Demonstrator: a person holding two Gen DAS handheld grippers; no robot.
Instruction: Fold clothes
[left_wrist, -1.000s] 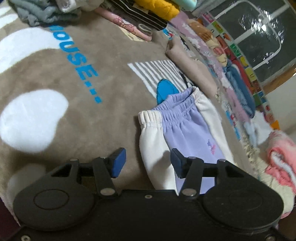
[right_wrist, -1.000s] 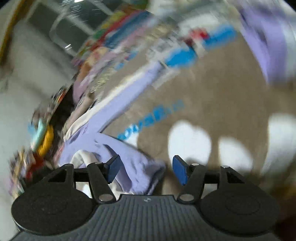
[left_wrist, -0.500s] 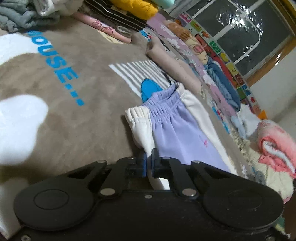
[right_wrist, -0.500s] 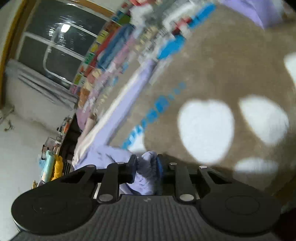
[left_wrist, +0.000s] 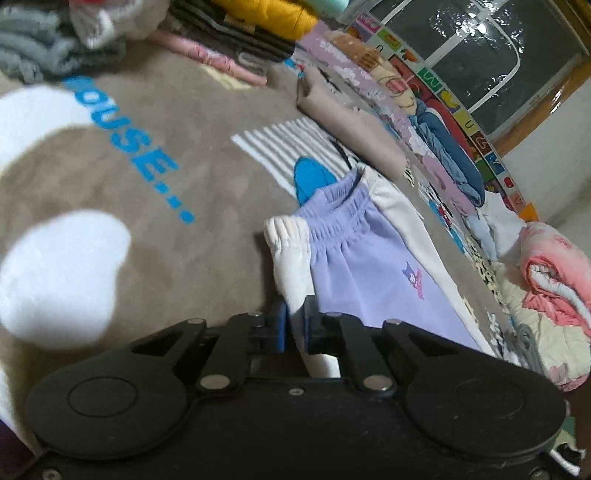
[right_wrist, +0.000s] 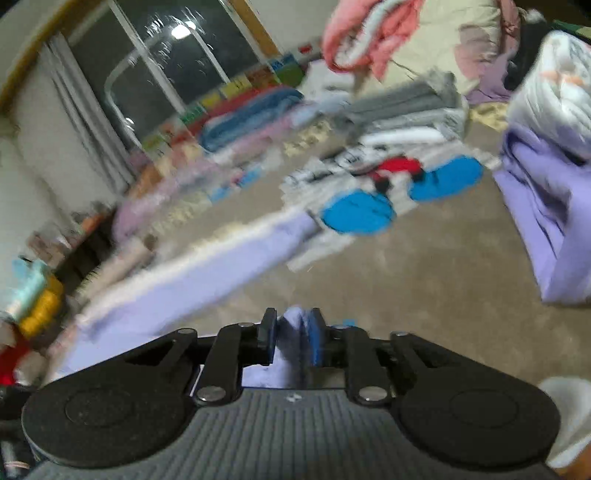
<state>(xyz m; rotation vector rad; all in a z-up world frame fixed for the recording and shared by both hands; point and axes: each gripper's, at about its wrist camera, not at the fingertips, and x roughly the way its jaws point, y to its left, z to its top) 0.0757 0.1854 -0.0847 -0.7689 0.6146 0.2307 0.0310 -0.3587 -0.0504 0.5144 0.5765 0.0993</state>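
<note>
Lilac and white jogging trousers (left_wrist: 362, 251) lie on a brown blanket (left_wrist: 177, 251), waistband toward the far side. My left gripper (left_wrist: 294, 328) is shut on the white side panel of the trousers (left_wrist: 291, 273) near the waistband. My right gripper (right_wrist: 293, 338) is shut on the lilac fabric at the trousers' other end (right_wrist: 291, 321); the leg (right_wrist: 207, 269) stretches away from it to the left, blurred by motion.
Folded and rolled clothes line the blanket's far edge (left_wrist: 436, 133). A pink and white bundle (left_wrist: 554, 273) lies to the right. Grey knitwear (left_wrist: 33, 48) sits at the back left. A folded lilac garment (right_wrist: 543, 225) and a grey stack (right_wrist: 410, 110) lie ahead of the right gripper.
Both grippers were open a second ago and have shut on the trousers. The right gripper has since swung round with the lilac fabric, and its view now faces the clothes piles.
</note>
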